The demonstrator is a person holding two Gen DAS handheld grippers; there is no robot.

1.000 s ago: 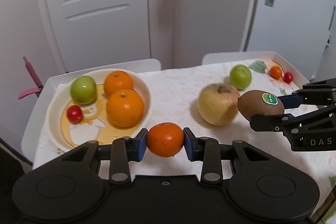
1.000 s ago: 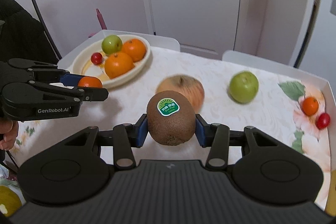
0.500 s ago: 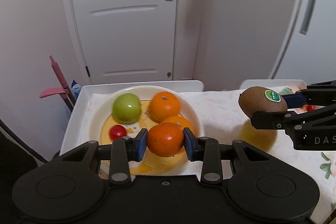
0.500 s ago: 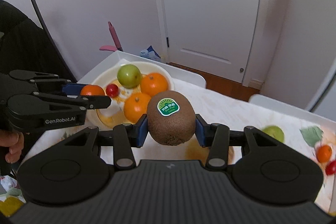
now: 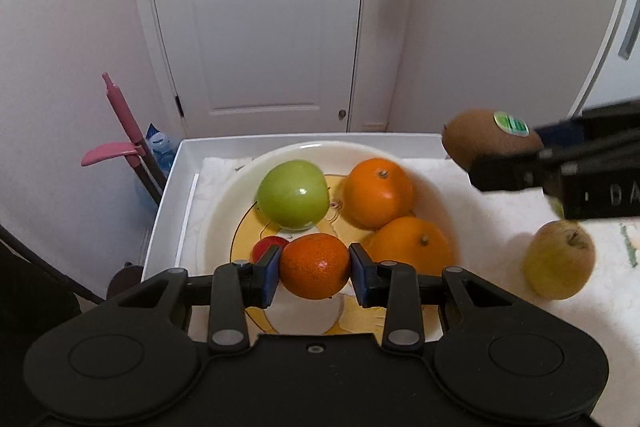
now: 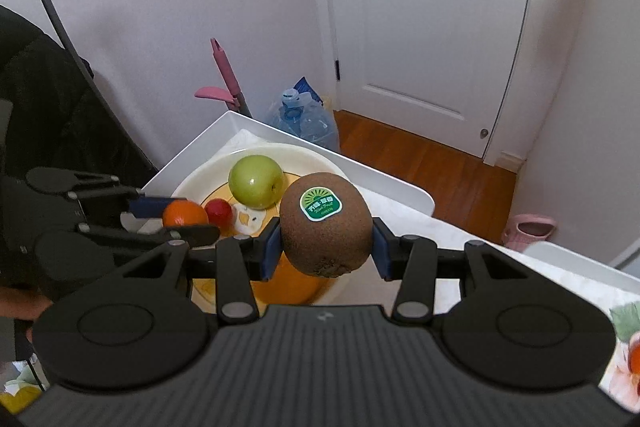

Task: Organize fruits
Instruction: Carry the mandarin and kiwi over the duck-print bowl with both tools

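My left gripper (image 5: 314,269) is shut on a small tangerine (image 5: 314,265) and holds it above the near part of the cream bowl (image 5: 224,203). The bowl holds a green apple (image 5: 292,193), two oranges (image 5: 378,193) and a red cherry tomato (image 5: 264,247), partly hidden by a finger. My right gripper (image 6: 324,247) is shut on a brown kiwi (image 6: 326,227) with a green sticker, held above the bowl's right rim (image 6: 320,157). The kiwi also shows in the left wrist view (image 5: 486,143). The left gripper also shows in the right wrist view (image 6: 184,221).
A yellow-green apple (image 5: 558,263) lies on the tablecloth right of the bowl. The white table edge (image 5: 172,187) is just left of the bowl. A pink broom (image 5: 124,143) and a water jug (image 6: 304,123) stand on the floor beyond the table, before a white door (image 5: 260,27).
Both grippers have moved left and forward with their fruit. The bowl is now right under the tangerine and the kiwi is over the bowl's right side.
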